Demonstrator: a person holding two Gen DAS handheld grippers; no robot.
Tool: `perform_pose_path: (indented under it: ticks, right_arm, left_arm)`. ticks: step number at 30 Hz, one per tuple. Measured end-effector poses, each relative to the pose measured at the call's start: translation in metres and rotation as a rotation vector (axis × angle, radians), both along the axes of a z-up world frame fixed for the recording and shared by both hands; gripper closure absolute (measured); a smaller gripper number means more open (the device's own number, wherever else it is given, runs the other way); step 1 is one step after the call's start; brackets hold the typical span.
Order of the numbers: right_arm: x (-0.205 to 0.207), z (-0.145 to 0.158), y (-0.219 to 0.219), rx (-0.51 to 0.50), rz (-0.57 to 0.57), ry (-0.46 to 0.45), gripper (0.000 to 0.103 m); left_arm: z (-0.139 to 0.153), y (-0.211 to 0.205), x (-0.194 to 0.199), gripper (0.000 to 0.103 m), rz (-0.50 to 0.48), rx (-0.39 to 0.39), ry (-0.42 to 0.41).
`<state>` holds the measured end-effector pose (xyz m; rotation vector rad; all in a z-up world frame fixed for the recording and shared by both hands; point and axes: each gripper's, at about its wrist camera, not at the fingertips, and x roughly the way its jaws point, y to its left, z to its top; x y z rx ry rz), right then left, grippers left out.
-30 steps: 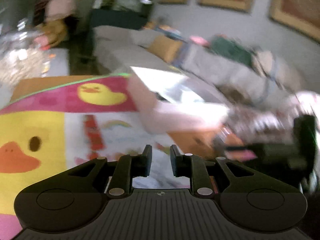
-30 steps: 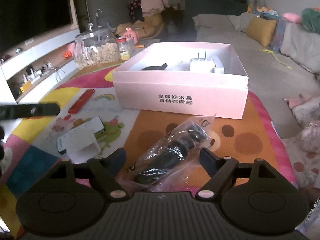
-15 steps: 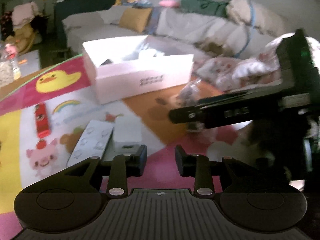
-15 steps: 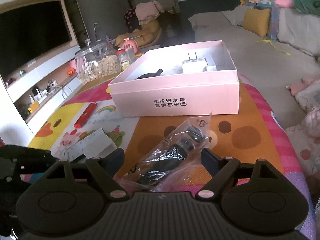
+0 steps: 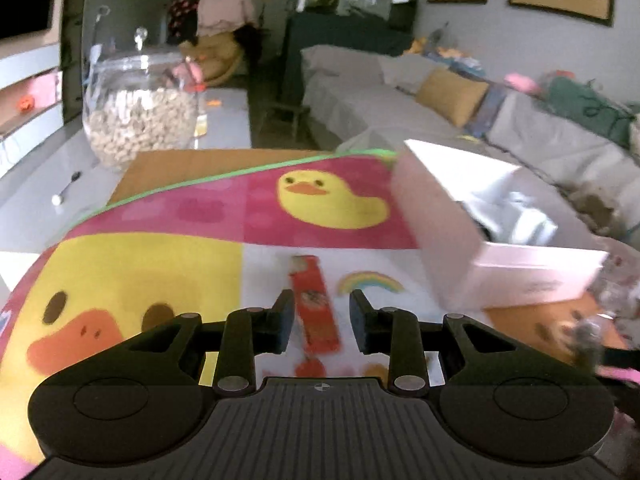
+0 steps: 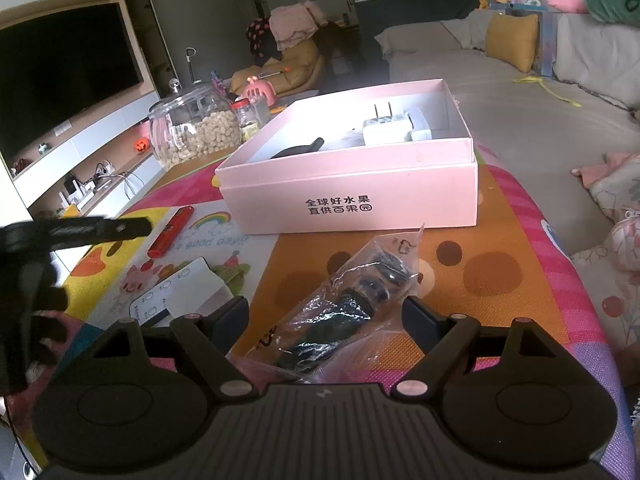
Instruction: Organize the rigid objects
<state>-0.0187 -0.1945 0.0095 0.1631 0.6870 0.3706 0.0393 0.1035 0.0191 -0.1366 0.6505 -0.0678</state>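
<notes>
- While the pink box [image 6: 352,196] is seen standing open at the far side of the cartoon play mat [image 6: 500,276], one white plug adapter [image 6: 386,130] and one dark object, partly hidden by the box wall, are seen inside it.
- One glass jar [image 6: 196,132] filled with pale round pieces is placed beyond the mat, left of the box, and a grey sofa [image 6: 520,92] with one yellow cushion [image 6: 510,40] is seen behind.
- Four loose things are counted on the mat: one red flat stick [image 5: 314,304], one white card with round marks [image 6: 180,292], one white sheet overlapping it, and one dark cylindrical item in a clear plastic bag [image 6: 352,304].
- The right gripper [image 6: 326,320] is held wide open, low over the mat, with the bagged item lying between its fingers; contact cannot be told.
- The left gripper [image 5: 322,322] is held partly open, with the red stick seen between its fingertips, nothing being clamped.
- Compared with half a second ago, the left view is turned away from the card and the right gripper toward the red stick and the jar, and its jaws are set wider.
- The right gripper's opening and the bagged item's place are unchanged.
</notes>
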Motion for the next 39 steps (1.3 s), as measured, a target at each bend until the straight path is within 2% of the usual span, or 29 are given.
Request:
perform_pose_path:
  ticks: [3,7,8,9,13,15,17,20,26,33,39]
  right_arm:
    - [0.0,0.0,0.001,-0.004,0.0,0.0,0.018]
    - [-0.001,-0.001,0.003,-0.013,-0.001,-0.002,0.018]
    - [0.0,-0.001,0.003,-0.013,-0.002,-0.002,0.018]
    - [0.0,0.0,0.003,-0.013,-0.002,-0.002,0.018]
    - [0.0,-0.001,0.004,-0.013,0.001,-0.001,0.015]
    - [0.001,-0.001,0.005,-0.015,0.011,0.003,0.011]
    - [0.004,-0.001,0.009,-0.028,0.044,0.015,0.0]
    - [0.008,0.0,0.02,-0.099,0.087,0.031,0.0]
    - [0.005,-0.003,0.041,-0.262,0.119,0.021,0.0]
    - [-0.01,0.003,0.033,-0.275,0.093,-0.021,0.009]
    - [-0.025,0.005,0.027,-0.52,-0.023,-0.139,0.009]
  left_arm:
    - [-0.011,0.003,0.026,0.065,0.038,-0.007,0.033]
    - [-0.017,-0.007,0.031,0.069,0.006,0.024,0.018]
    - [-0.017,-0.01,0.028,0.075,-0.015,0.038,0.012]
    - [-0.018,-0.013,0.02,0.077,-0.04,0.042,0.011]
    - [-0.019,-0.025,-0.011,0.077,-0.136,0.026,0.0]
    - [-0.02,-0.031,-0.029,0.077,-0.158,0.025,0.006]
    - [-0.019,-0.035,-0.044,0.077,-0.169,0.019,0.01]
    - [-0.021,-0.039,-0.06,0.077,-0.183,0.01,0.011]
    - [-0.022,-0.045,-0.064,0.076,-0.182,0.048,-0.001]
    - [-0.023,-0.041,-0.065,0.076,-0.181,0.024,-0.009]
    - [-0.025,-0.032,-0.066,0.076,-0.174,-0.041,-0.016]
